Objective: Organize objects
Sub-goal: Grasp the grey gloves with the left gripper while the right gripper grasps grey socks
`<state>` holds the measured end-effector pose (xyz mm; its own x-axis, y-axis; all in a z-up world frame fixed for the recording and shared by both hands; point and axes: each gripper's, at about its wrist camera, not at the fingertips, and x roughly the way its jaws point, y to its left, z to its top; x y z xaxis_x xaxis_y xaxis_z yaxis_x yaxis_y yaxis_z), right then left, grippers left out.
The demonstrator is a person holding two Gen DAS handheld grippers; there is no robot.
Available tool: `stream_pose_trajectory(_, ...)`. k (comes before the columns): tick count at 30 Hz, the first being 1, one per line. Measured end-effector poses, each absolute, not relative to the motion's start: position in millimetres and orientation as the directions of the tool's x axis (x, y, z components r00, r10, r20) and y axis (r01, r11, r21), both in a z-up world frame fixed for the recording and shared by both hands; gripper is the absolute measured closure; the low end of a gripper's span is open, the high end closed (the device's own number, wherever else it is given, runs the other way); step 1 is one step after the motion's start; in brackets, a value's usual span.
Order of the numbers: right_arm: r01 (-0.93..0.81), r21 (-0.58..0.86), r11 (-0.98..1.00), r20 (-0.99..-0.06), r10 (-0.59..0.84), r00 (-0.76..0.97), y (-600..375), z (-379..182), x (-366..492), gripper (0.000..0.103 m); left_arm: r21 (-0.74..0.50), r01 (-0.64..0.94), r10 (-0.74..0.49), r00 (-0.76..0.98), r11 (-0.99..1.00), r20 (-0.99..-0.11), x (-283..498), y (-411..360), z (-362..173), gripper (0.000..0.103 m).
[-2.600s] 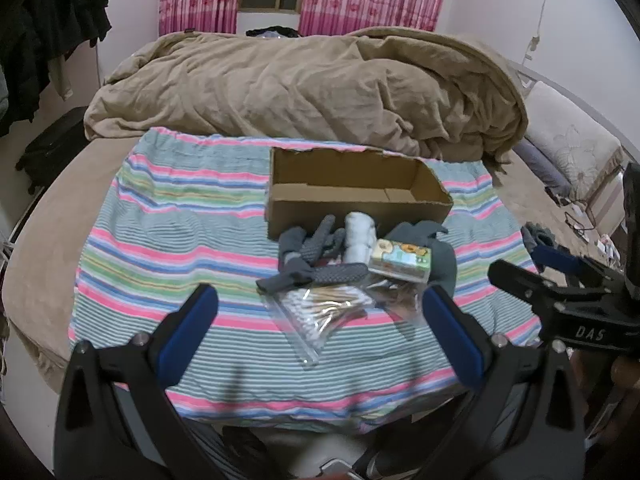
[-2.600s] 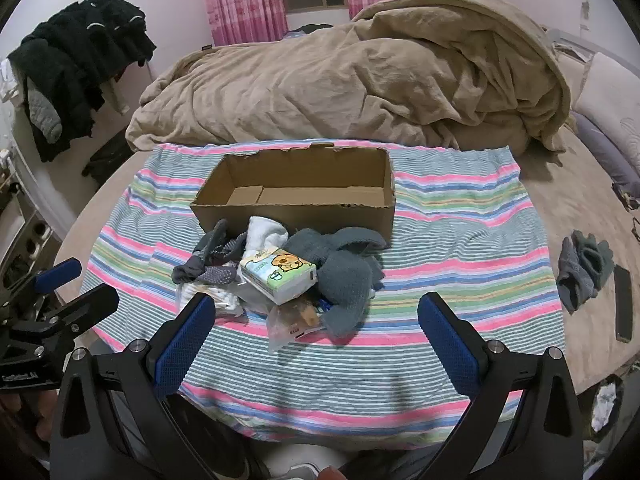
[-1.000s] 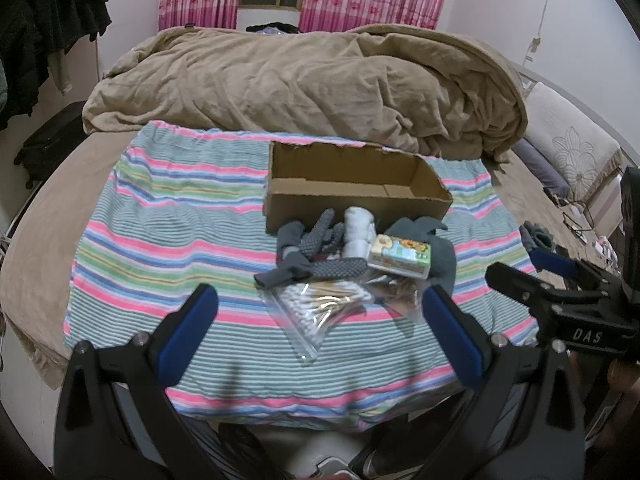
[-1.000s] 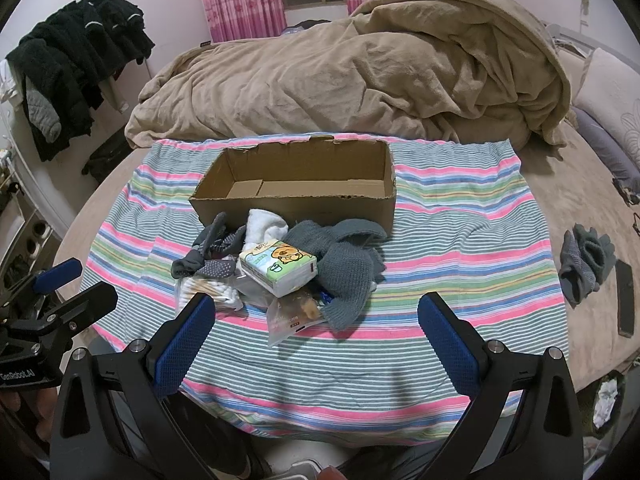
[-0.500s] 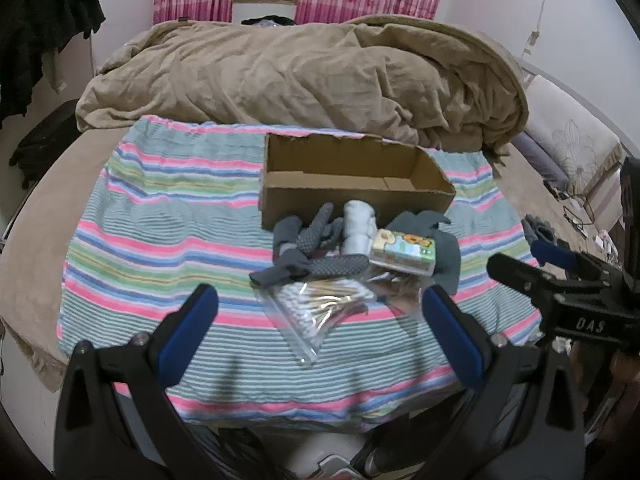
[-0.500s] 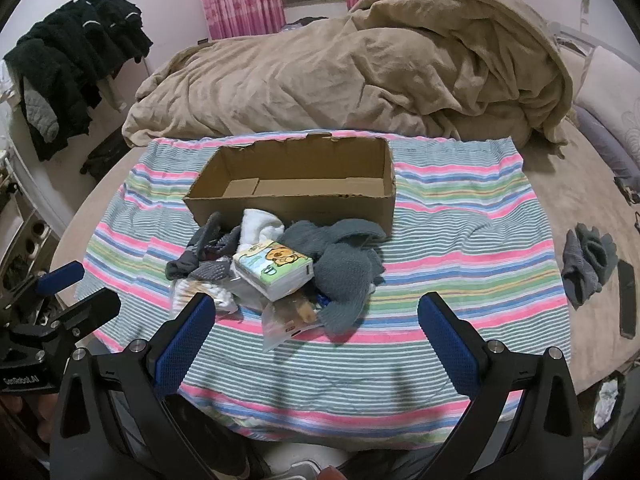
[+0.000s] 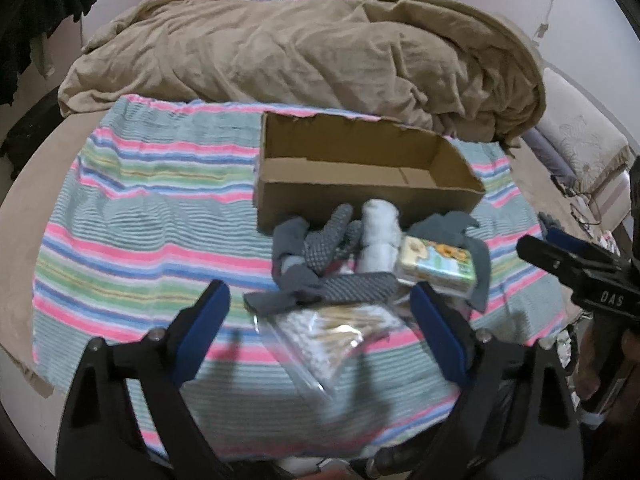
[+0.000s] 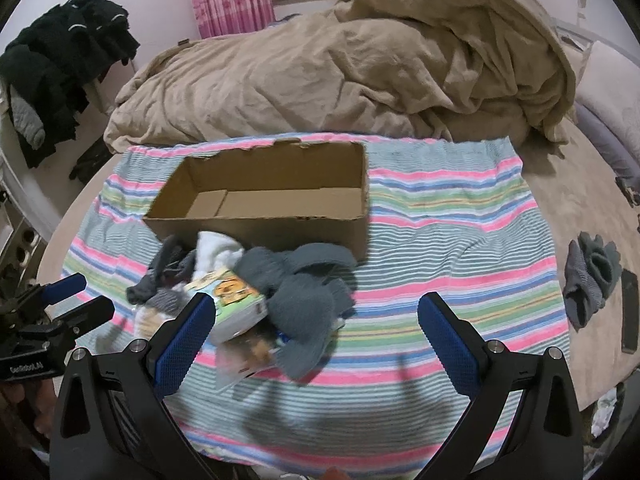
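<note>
An open, empty cardboard box point(image 7: 360, 172) point(image 8: 272, 204) sits on a striped cloth point(image 7: 140, 216) point(image 8: 460, 216) on the bed. In front of it lies a pile: grey socks point(image 7: 332, 240) point(image 8: 308, 292), a white rolled cloth point(image 7: 380, 232) point(image 8: 218, 254), a tissue pack with a bear print point(image 7: 438, 266) point(image 8: 236, 304), and a clear bag of cotton swabs point(image 7: 332, 340). My left gripper point(image 7: 320, 336) is open, just short of the swab bag. My right gripper point(image 8: 312, 336) is open, just short of the tissue pack and grey socks.
A rumpled tan duvet point(image 7: 312, 48) point(image 8: 360, 64) fills the bed behind the box. More grey socks point(image 8: 592, 276) and a dark phone point(image 8: 630, 312) lie on the bed at right. Dark clothes point(image 8: 60, 60) hang at far left. A pillow point(image 7: 584, 140) is at right.
Both grippers have moved forward and down toward the pile, which now looks larger and closer. Both stay open; nothing on the cloth has moved.
</note>
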<state>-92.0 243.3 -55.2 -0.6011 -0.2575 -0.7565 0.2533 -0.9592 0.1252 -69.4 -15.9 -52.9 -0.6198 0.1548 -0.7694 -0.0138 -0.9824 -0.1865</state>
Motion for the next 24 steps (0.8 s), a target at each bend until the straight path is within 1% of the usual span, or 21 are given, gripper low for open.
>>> stream_pose_trajectory(2,0.238,0.145,-0.961,-0.768,-0.26,-0.586,247.5,-64.2,-100.6,0.0,-0.183,-0.009,0.151,-0.605,-0.983,-0.782,-78.1,-17.4,-59.0,0.022)
stream_pose_trajectory(5,0.222,0.173,-0.96,-0.779,-0.271,-0.566,252.4,-75.9,-111.4,0.001,-0.191,-0.005,0.158,-0.584,-0.982,-0.797,-92.0,-21.5,-70.0,0.024)
stream_pose_trajectory(7,0.212,0.181,-0.96,-0.784,-0.271,-0.559,254.3,-82.7,-117.3,0.002,-0.174,0.0,0.144,-0.564,-0.985,-0.813,-101.3,-23.1,-81.2,0.025)
stream_pose_trajectory(8,0.211,0.197,-0.958,-0.787,-0.282,-0.549,254.9,-87.8,-121.8,0.004,-0.175,0.004,0.143,-0.557,-0.985,-0.818,-104.6,-24.6,-86.3,0.028)
stream_pose_trajectory(10,0.217,0.229,-0.949,-0.792,-0.312,-0.525,254.1,-95.3,-126.8,0.01,-0.189,0.005,0.155,-0.547,-0.982,-0.822,-110.0,-27.3,-94.7,0.031)
stream_pose_trajectory(11,0.225,0.251,-0.942,-0.794,-0.333,-0.508,253.1,-100.3,-129.6,0.014,-0.19,0.005,0.157,-0.543,-0.982,-0.825,-113.0,-27.9,-99.6,0.036)
stream_pose_trajectory(14,0.244,0.274,-0.93,-0.802,-0.361,-0.476,247.8,-111.0,-135.0,0.024,-0.21,0.0,0.179,-0.521,-0.978,-0.834,-118.3,-28.0,-110.0,0.043)
stream_pose_trajectory(15,0.251,0.284,-0.925,-0.8,-0.373,-0.469,245.9,-113.0,-135.5,0.028,-0.219,-0.001,0.188,-0.515,-0.976,-0.836,-119.4,-28.5,-113.3,0.044)
stream_pose_trajectory(16,0.258,0.297,-0.919,-0.797,-0.388,-0.463,244.1,-114.4,-136.4,0.03,-0.226,-0.002,0.195,-0.513,-0.974,-0.836,-119.6,-28.7,-114.6,0.045)
stream_pose_trajectory(18,0.269,0.309,-0.912,-0.793,-0.403,-0.457,240.3,-115.8,-137.7,0.037,-0.234,-0.005,0.204,-0.509,-0.972,-0.836,-121.2,-29.5,-117.0,0.051)
stream_pose_trajectory(19,0.27,0.312,-0.911,-0.793,-0.406,-0.454,239.3,-117.1,-138.0,0.04,-0.242,-0.007,0.211,-0.509,-0.97,-0.834,-121.5,-30.1,-117.5,0.055)
stream_pose_trajectory(20,0.271,0.32,-0.908,-0.792,-0.414,-0.449,238.3,-118.3,-138.9,0.047,-0.249,-0.01,0.219,-0.508,-0.968,-0.833,-121.3,-30.4,-118.0,0.059)
stream_pose_trajectory(21,0.27,0.33,-0.904,-0.79,-0.422,-0.445,237.9,-119.2,-140.0,0.057,-0.255,-0.015,0.226,-0.511,-0.967,-0.829,-120.3,-30.0,-117.5,0.061)
stream_pose_trajectory(22,0.27,0.34,-0.901,-0.788,-0.43,-0.441,237.6,-119.8,-140.2,0.065,-0.254,-0.021,0.228,-0.514,-0.967,-0.827,-118.8,-29.1,-116.4,0.068)
stream_pose_trajectory(23,0.276,0.342,-0.898,-0.79,-0.434,-0.433,235.7,-119.8,-139.8,0.074,-0.252,-0.027,0.229,-0.519,-0.967,-0.823,-116.8,-28.3,-114.5,0.07)
stream_pose_trajectory(24,0.282,0.329,-0.901,-0.791,-0.426,-0.439,234.4,-118.4,-138.2,0.075,-0.249,-0.033,0.228,-0.528,-0.968,-0.818,-113.7,-27.3,-112.0,0.071)
